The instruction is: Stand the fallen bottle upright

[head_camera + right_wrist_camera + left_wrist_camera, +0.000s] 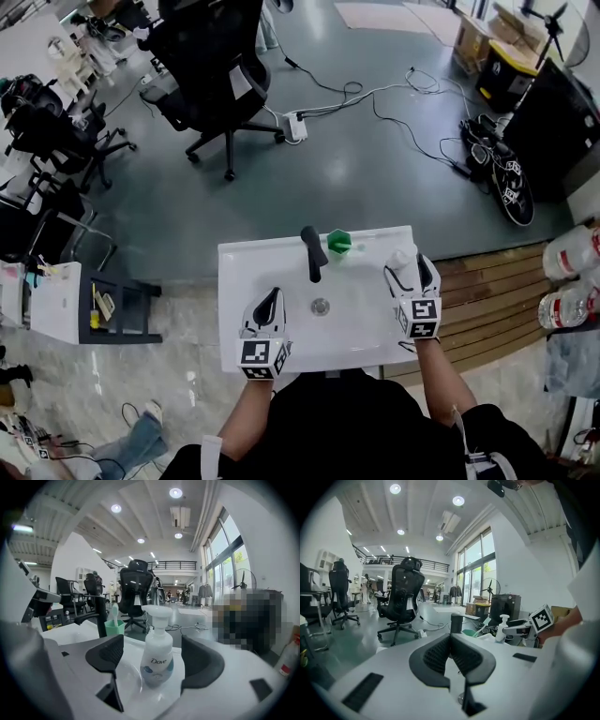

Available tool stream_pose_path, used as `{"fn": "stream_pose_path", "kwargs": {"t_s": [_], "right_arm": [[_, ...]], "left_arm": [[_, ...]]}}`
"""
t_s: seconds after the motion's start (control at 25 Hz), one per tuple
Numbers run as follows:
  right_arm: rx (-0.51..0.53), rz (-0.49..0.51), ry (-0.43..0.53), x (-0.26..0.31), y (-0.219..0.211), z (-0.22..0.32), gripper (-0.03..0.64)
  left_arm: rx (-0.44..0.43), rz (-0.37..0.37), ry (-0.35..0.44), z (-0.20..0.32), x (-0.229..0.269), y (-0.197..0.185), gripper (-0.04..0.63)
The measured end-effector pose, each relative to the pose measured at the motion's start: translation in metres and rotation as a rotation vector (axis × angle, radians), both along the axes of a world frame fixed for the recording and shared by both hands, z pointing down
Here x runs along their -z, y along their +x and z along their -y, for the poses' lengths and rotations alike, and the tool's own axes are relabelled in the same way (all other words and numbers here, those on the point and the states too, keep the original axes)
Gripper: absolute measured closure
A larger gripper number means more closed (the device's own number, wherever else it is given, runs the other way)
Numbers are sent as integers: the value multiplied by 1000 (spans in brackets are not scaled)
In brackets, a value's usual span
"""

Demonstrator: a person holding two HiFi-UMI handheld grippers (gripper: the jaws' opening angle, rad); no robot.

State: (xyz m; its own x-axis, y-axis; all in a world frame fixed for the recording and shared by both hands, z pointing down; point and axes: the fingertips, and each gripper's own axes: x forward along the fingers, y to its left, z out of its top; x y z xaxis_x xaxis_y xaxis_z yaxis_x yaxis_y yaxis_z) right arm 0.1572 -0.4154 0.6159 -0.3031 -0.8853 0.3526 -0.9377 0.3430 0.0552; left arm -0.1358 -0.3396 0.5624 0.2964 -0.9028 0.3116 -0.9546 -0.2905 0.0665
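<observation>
A white pump bottle (157,657) with a blue label stands upright on the rim of the white sink (246,272), at its right back corner. My right gripper (152,651) is open. Its black pads flank the bottle on both sides with a gap to each, and neither touches it. In the head view the bottle (401,265) shows just ahead of the right gripper (411,274). The left gripper (270,300) hovers over the basin's left part. Its jaws (451,639) are shut on nothing. From the left gripper view the bottle (501,629) stands straight.
A black faucet (312,251) rises at the sink's back, with a green cup (339,242) holding a toothbrush beside it. The drain (321,306) lies mid-basin. A black office chair (211,66), floor cables (403,94) and water jugs (567,281) surround the sink.
</observation>
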Motion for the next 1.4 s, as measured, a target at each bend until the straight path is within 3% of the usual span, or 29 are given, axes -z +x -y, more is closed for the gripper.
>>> {"fn": "stream_pose_path", "kwargs": {"t_s": [0.16,0.44,0.52,0.76,1.4], "right_arm": [[53,-29,49,29,-10,-18,283],[40,34,167,88,-21,-41,439],[48,55,209,103,-28,-45,451],[19,71,295,125,-24,-52,603],[66,26,365,160,-55,-54,606]], "left_arm": [[-20,-6,1,3,-1,7,578],[-51,-8,8,7,1,21,578],[-58,-8,12,8,2,23,578],[-71,-1,22,11,7,28,578],[-105,34,64,14,23,34,578]]}}
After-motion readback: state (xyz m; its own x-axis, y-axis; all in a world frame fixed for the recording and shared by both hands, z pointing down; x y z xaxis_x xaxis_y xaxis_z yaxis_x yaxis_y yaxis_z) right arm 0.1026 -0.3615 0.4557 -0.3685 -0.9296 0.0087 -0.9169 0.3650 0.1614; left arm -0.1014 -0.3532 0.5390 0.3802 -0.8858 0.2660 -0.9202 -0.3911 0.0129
